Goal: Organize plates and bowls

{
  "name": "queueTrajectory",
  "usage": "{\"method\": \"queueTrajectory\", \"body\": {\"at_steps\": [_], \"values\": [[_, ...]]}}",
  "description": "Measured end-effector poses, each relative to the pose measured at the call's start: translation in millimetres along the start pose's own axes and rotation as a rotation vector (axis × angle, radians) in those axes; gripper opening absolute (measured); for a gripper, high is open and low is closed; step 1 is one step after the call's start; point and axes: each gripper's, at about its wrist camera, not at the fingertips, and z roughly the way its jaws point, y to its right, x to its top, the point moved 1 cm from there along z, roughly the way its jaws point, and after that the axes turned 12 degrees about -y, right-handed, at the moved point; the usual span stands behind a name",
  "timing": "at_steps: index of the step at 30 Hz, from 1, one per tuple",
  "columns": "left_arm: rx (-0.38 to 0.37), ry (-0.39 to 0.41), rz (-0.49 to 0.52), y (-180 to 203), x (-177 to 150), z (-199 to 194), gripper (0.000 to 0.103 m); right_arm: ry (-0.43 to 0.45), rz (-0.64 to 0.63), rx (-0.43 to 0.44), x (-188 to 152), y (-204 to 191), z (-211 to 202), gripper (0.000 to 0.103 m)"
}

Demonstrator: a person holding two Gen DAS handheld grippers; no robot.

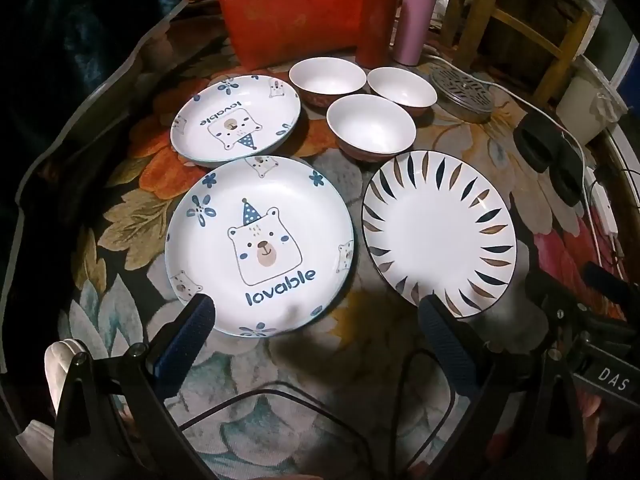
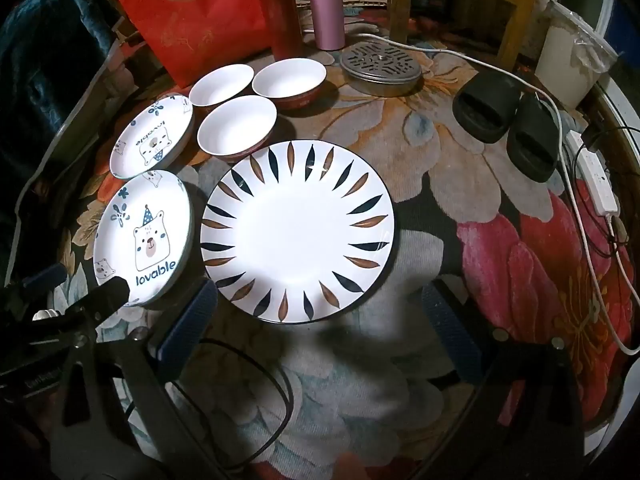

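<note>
A near bear plate point(image 1: 260, 246) point(image 2: 146, 238) marked "lovable" lies on the floral cloth, a second bear plate point(image 1: 236, 116) point(image 2: 152, 140) behind it. A leaf-pattern plate point(image 1: 438, 232) point(image 2: 298, 230) lies to their right. Three white bowls with red outsides point(image 1: 370, 126) point(image 1: 327, 76) point(image 1: 401, 87) point(image 2: 237, 124) stand behind the plates. My left gripper point(image 1: 316, 320) is open and empty, just short of the near bear plate's front rim. My right gripper point(image 2: 320, 312) is open and empty at the leaf plate's front edge.
A red bag point(image 1: 288, 8), a red flask point(image 1: 376, 12) and a pink flask point(image 1: 414, 20) stand at the back. A round metal grate tin point(image 2: 380, 68), black slippers point(image 2: 508, 124), a white power strip point(image 2: 596, 176) and cables lie to the right. A wooden chair point(image 2: 460, 4) stands behind.
</note>
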Motion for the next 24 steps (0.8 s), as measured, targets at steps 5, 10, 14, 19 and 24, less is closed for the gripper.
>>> {"method": "queueTrajectory", "body": {"at_steps": [5,10,14,19,24], "values": [[0.002,0.005,-0.001,-0.3,0.2,-1.2,0.102,0.003,-0.001,0.003,0.0,-0.3,0.9,0.103],[0.0,0.006,-0.001,4.7,0.2,0.4,0.102,0.001,0.0,0.003,0.3,-0.6,3.2,0.103],[-0.002,0.006,0.002,4.1,-0.2,-0.5,0.102,0.0,0.0,0.004,0.3,-0.6,1.8,0.103],[-0.004,0.004,0.004,3.1,0.6,-0.5,0.102,0.002,-0.002,0.002,0.3,-1.4,0.7,0.103],[-0.002,0.002,0.005,3.1,1.2,-0.8,0.102,0.0,-0.001,0.003,-1.2,0.2,0.2,0.103]]}}
